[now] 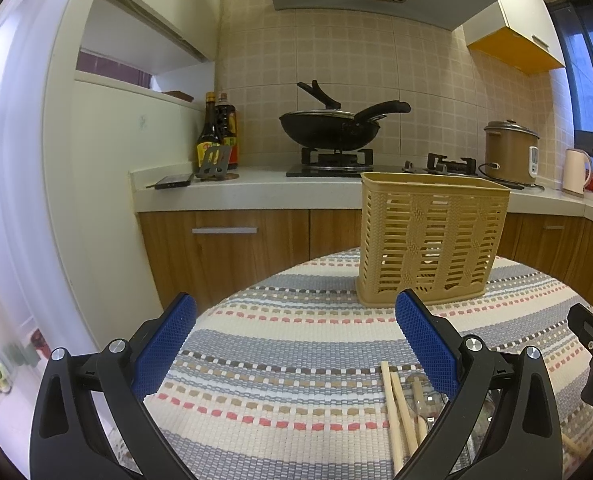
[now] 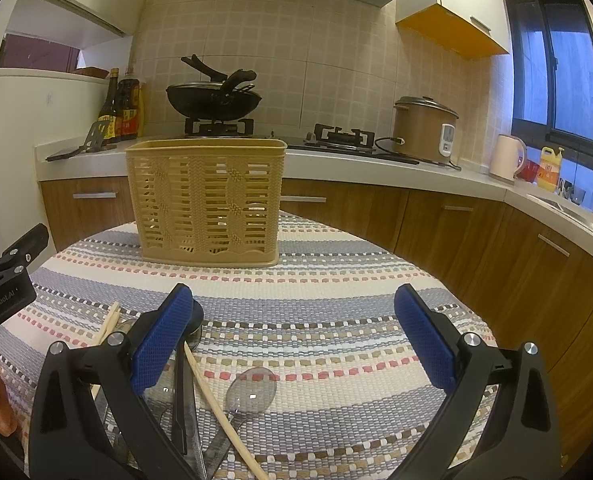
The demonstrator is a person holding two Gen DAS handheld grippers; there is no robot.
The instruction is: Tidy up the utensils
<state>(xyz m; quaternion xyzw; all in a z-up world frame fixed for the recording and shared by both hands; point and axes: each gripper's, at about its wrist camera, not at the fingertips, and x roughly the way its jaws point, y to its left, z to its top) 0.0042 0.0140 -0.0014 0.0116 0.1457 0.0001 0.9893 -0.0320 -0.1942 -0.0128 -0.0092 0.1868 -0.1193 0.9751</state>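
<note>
A striped woven cloth (image 2: pixel 336 292) is being shown spread over a round table, and everything else is being placed here relative to the tan slatted basket (image 2: pixel 206 204) that is being seen upright on the cloth's far side. Behind the basket, a black wok (image 2: pixel 212 100) is being carried on a stove, and a brown rice cooker (image 2: pixel 422 130) is being seen on the counter to the basket's right. Well in front of the basket, the left gripper (image 1: pixel 296 344) and the right gripper (image 2: pixel 292 332) are each being held wide apart, with nothing being gripped between the blue pads. The utensils are being left in a loose heap on the cloth, near the camera side of the basket: wooden chopsticks (image 1: pixel 396 412), a single chopstick (image 2: pixel 220 408) crossed over a clear plastic spoon (image 2: pixel 252 390), and a dark knife (image 2: pixel 180 404) partly hidden under the right gripper's left finger.
</note>
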